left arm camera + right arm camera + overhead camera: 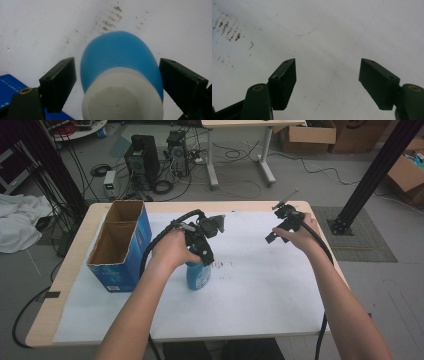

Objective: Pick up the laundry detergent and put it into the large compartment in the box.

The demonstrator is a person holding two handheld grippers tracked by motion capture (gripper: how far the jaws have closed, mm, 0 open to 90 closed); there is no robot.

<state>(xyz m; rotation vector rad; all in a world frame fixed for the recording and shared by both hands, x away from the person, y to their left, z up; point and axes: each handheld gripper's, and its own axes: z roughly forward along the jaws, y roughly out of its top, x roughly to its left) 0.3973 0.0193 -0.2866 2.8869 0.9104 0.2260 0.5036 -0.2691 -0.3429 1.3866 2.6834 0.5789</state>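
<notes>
Though ungripped, blue bottle (120, 65) upright, cap (122, 100) uppermost.

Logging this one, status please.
Left tool open, straddling blue bottle, gaps both sides. Right tool open, nothing held. Blue box left of bottle, apart.

Both tools held out, jaws apart.
Left tool (202, 251) sits mid-frame, angled downward, forearm rising from the bottom edge; right tool (278, 231) is right of centre, raised, jaws spread wide.

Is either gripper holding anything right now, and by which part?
Nothing is clamped. The left gripper straddles the blue bottle near its white top, jaws apart; the right gripper is open.
</notes>
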